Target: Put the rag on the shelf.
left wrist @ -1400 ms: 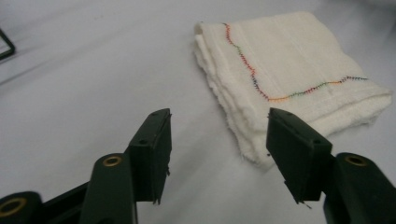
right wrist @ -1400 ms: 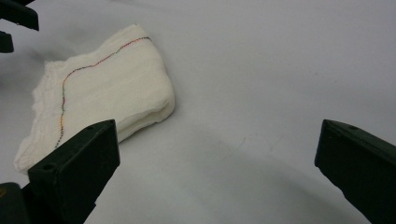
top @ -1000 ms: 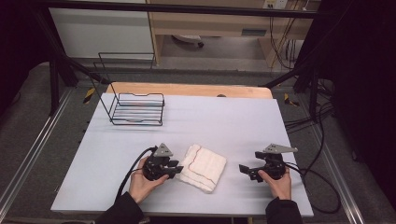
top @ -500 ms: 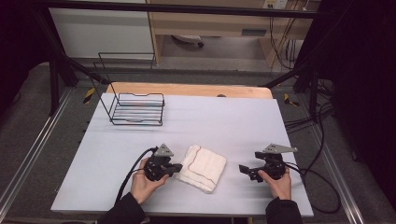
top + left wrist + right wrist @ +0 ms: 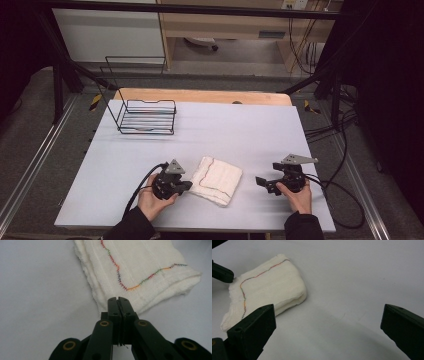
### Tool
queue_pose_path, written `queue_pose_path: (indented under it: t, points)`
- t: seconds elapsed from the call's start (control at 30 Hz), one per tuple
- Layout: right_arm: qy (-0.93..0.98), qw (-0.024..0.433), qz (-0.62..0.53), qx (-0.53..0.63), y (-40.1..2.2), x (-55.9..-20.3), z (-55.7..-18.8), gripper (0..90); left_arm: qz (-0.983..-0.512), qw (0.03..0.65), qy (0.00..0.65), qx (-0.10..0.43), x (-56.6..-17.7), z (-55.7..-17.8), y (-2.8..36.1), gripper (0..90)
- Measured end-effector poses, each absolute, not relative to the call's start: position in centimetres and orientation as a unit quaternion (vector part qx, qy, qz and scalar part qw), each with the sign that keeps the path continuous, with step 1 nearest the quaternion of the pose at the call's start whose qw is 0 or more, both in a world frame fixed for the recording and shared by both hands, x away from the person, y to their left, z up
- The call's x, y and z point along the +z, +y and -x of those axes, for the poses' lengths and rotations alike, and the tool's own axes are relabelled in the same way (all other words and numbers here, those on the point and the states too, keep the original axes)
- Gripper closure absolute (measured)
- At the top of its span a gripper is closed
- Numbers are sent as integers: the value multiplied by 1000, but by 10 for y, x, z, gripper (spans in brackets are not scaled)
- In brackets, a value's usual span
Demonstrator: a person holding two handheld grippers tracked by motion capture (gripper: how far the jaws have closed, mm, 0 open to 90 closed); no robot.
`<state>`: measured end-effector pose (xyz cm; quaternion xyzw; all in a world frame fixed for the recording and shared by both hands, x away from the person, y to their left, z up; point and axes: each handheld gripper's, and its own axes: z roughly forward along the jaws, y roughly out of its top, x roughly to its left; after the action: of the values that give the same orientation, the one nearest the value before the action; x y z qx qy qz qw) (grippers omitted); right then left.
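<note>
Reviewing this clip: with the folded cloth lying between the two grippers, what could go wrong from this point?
1. The left gripper has its jaws shut at the corner of the folded cloth; whether any fabric is pinched cannot be told, so a lift may come up without the cloth.
2. If it caught just one layer, the stacked folds could fall open.
3. The right gripper stands open, apart from the cloth, so nothing steadies the far side against dragging.

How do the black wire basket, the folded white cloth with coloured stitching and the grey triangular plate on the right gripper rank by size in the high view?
1. Black wire basket, largest though farthest away.
2. Folded white cloth.
3. Grey triangular plate, smallest.
</note>
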<state>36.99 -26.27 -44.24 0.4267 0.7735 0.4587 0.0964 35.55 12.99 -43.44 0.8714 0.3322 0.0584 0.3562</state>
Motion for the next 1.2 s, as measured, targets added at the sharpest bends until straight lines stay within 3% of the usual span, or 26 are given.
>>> queue_pose_path:
  t: [0.23,0.43,0.57,0.97,1.2]
  points:
    - [773,97,-426,460,-263,-443,-370,5,-864,365,337,77,-423,-373,125,531]
    - [773,99,-425,461,-263,-443,-371,5,-859,367,344,93,-416,-405,111,362]
    - [773,98,-425,461,-263,-443,-371,5,-859,357,355,96,-421,-426,95,380]
    - [774,97,-423,460,-262,-443,-371,6,-863,346,363,66,-439,-443,78,611]
    - [777,99,-419,459,-260,-443,-371,5,-859,350,370,46,-442,-446,79,645]
